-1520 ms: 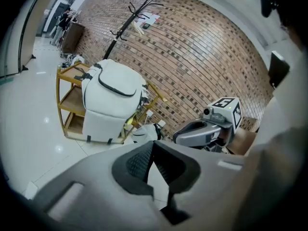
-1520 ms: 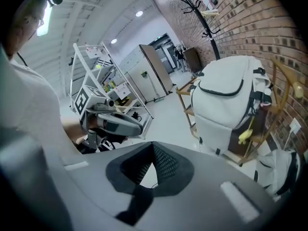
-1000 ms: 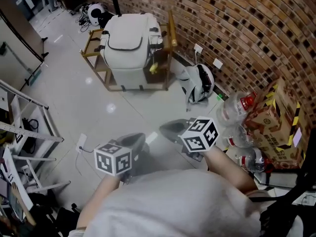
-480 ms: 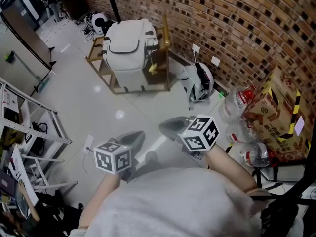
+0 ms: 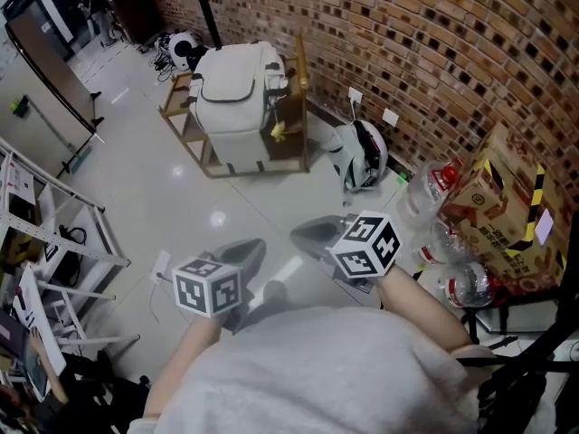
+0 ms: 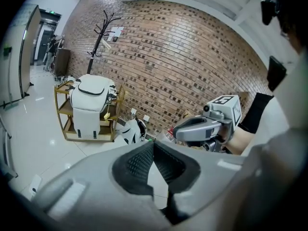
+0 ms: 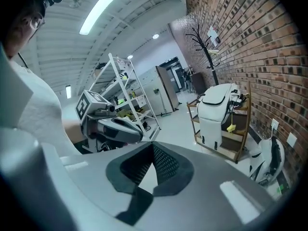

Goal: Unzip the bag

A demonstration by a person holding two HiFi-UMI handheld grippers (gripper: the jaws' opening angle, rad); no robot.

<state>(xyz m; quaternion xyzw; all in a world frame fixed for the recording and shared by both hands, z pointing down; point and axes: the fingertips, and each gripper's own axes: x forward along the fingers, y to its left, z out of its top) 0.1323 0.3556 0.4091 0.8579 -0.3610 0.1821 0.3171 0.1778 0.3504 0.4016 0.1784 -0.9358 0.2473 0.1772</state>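
Beside the left gripper (image 5: 251, 248), the right gripper (image 5: 298, 233) hovers, seemingly shut.

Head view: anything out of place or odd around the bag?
Nothing looks damaged or spilled. The white bag sits upright on the wooden rack. Only clutter stands out: clear plastic bottles lie heaped on the floor beside a cardboard box, and a white-and-black item slumps nearby.

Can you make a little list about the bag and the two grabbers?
bag: white backpack, its zip looks shut from here
where: on a wooden rack by the brick wall
left gripper: jaws together, nothing held, far from the bag
right gripper: jaws together, nothing held, far from the bag
unzipping: not yet begun
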